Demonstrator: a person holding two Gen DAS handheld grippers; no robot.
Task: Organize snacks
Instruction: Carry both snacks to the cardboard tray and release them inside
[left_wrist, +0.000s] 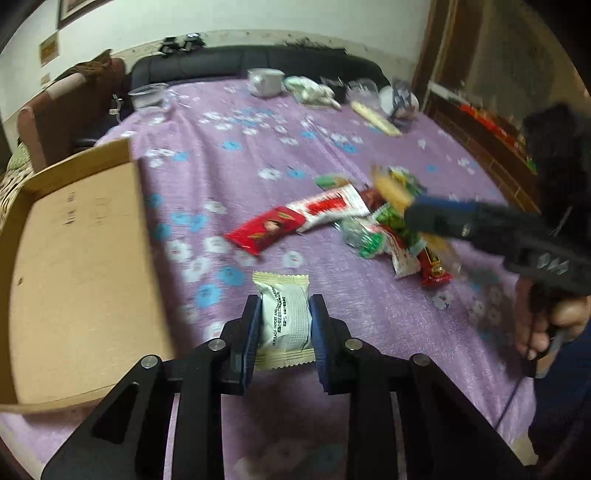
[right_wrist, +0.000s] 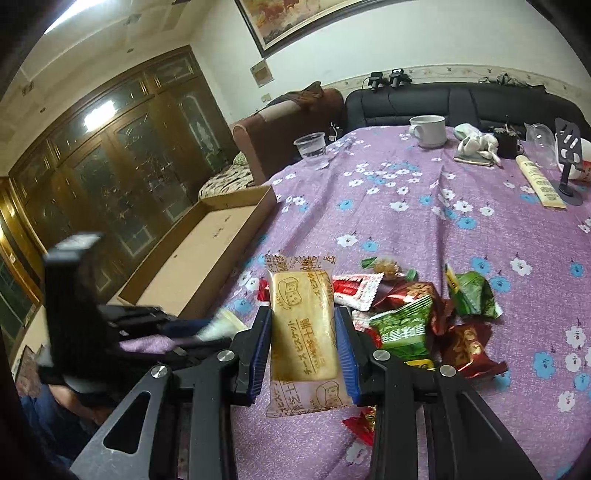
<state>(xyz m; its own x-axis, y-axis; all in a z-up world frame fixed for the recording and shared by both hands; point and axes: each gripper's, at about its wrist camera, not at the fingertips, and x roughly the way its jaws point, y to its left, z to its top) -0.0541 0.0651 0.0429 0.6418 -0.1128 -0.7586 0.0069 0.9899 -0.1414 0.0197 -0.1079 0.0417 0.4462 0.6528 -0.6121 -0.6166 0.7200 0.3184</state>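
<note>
My left gripper (left_wrist: 285, 308) is shut on a white-and-cream snack packet (left_wrist: 284, 325), held just above the purple cloth, right of the open cardboard box (left_wrist: 74, 258). My right gripper (right_wrist: 303, 317) is shut on a yellow cheese-biscuit packet (right_wrist: 303, 332), raised over the snack pile (right_wrist: 406, 317). In the left wrist view the right gripper (left_wrist: 408, 212) shows blurred above that pile (left_wrist: 332, 218) of red, white and green packets. The right wrist view shows the left gripper (right_wrist: 207, 330) blurred beside the box (right_wrist: 207, 247).
At the table's far end stand a white mug (right_wrist: 428, 129), a clear plastic cup (right_wrist: 312, 147), a white cloth bundle (right_wrist: 476, 144), a long cream packet (right_wrist: 541, 184) and a dark phone stand (right_wrist: 569, 162). A black sofa (right_wrist: 443, 99) lies behind them.
</note>
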